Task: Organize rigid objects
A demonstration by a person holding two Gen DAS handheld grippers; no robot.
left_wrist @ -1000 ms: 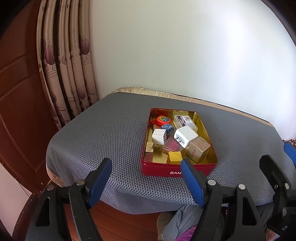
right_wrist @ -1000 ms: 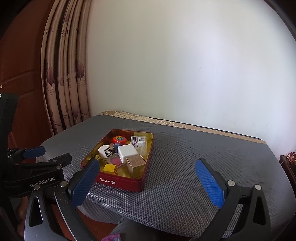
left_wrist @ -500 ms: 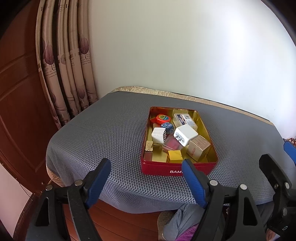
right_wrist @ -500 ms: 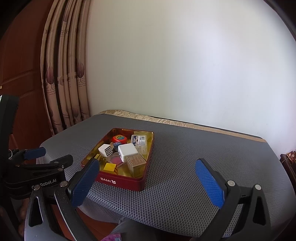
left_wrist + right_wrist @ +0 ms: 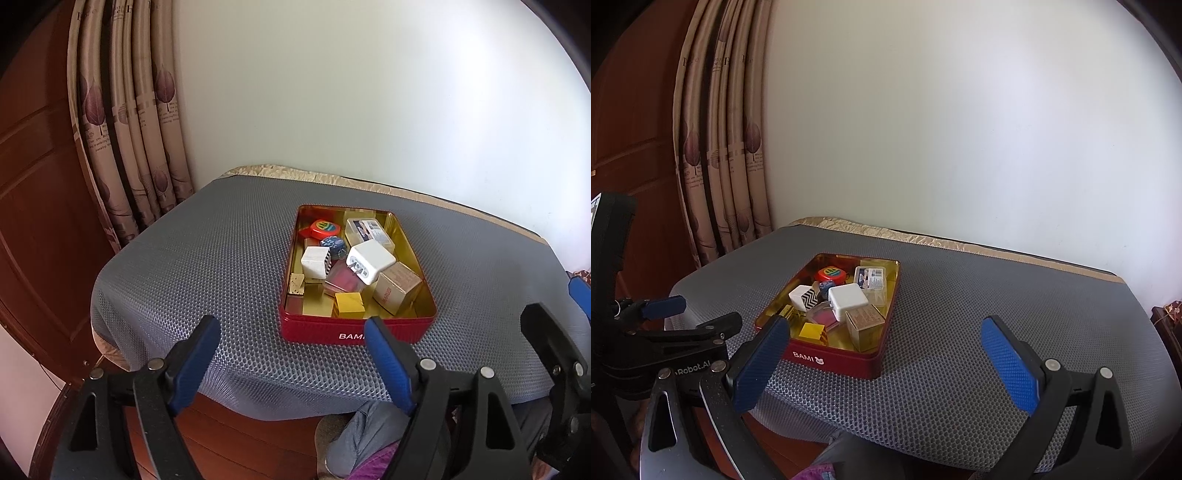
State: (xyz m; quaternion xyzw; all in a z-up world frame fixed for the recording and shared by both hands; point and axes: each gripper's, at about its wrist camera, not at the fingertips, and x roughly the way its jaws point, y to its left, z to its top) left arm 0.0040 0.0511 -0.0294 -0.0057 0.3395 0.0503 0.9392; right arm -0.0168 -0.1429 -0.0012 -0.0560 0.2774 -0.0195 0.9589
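Note:
A red tin tray (image 5: 402, 330) (image 5: 846, 360) with a gold inside stands on the grey mesh-covered table (image 5: 229, 258). In it lie a white charger (image 5: 371, 260) (image 5: 847, 297), a white box with zigzag side (image 5: 314, 260) (image 5: 803, 297), a brown carton (image 5: 397, 288) (image 5: 864, 321), a yellow block (image 5: 349, 304) (image 5: 812, 330), a red round tape (image 5: 323, 229) (image 5: 829, 273) and a clear case (image 5: 367, 230) (image 5: 870, 277). My left gripper (image 5: 291, 365) is open and empty, before the table's near edge. My right gripper (image 5: 886, 367) is open and empty, to the tray's right.
Patterned curtains (image 5: 133, 129) and a dark wooden door (image 5: 33, 184) are to the left. A white wall (image 5: 369, 92) is behind the table. The table's right half (image 5: 1015, 295) is bare mesh. The person's legs (image 5: 369, 443) show below the near edge.
Both grippers have drifted slightly; the tray and its contents have not moved. Both stay open.

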